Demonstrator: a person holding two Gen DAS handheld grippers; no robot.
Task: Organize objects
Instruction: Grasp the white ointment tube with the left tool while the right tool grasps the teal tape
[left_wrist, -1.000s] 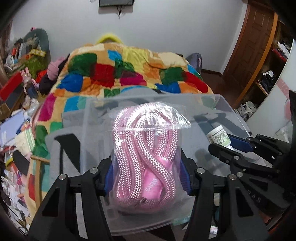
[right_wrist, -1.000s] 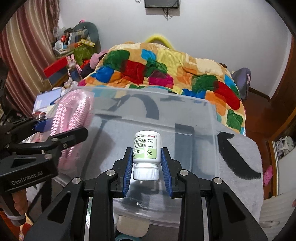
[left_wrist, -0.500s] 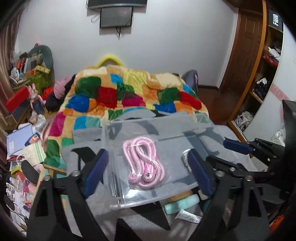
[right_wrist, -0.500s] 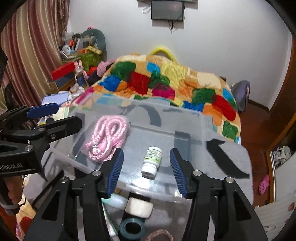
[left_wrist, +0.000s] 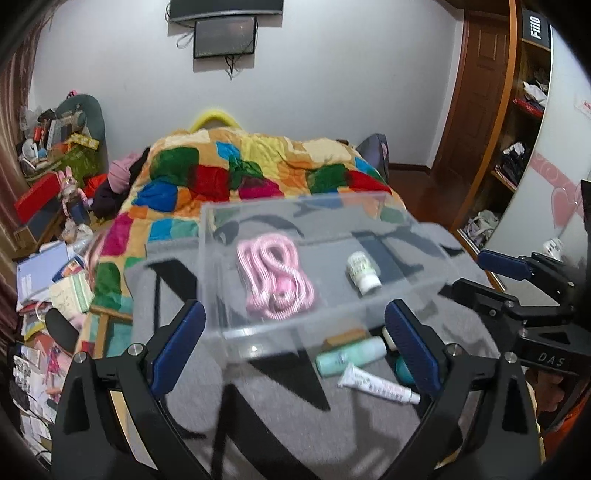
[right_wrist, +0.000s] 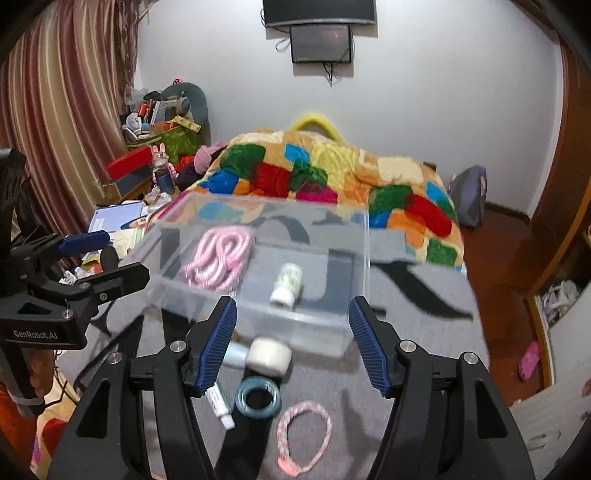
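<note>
A clear plastic box (left_wrist: 369, 206) (right_wrist: 364, 266) stands on a grey cloth on the bed. Inside lie a bagged pink rope (left_wrist: 275, 282) (right_wrist: 218, 262) and a small white pill bottle (left_wrist: 364, 272) (right_wrist: 286, 282). My left gripper (left_wrist: 293, 345) is open and empty, pulled back in front of the box. My right gripper (right_wrist: 291, 341) is open and empty too. In front of the box lie a mint tube (left_wrist: 349, 356), a white tube (left_wrist: 376, 386) (right_wrist: 219, 404), a white jar (right_wrist: 267, 356), a teal tape ring (right_wrist: 257, 397) and a pink braided loop (right_wrist: 304, 435).
A patchwork quilt (left_wrist: 240, 173) covers the bed behind the box. Cluttered books and boxes (left_wrist: 48, 273) lie to the left. A wooden door and shelves (left_wrist: 491, 110) stand at the right. The grey cloth (right_wrist: 417, 354) extends right of the box.
Both grippers opened and let go: the pink rope and the pill bottle now lie in the box. Both grippers then pulled back and up, away from the box.
</note>
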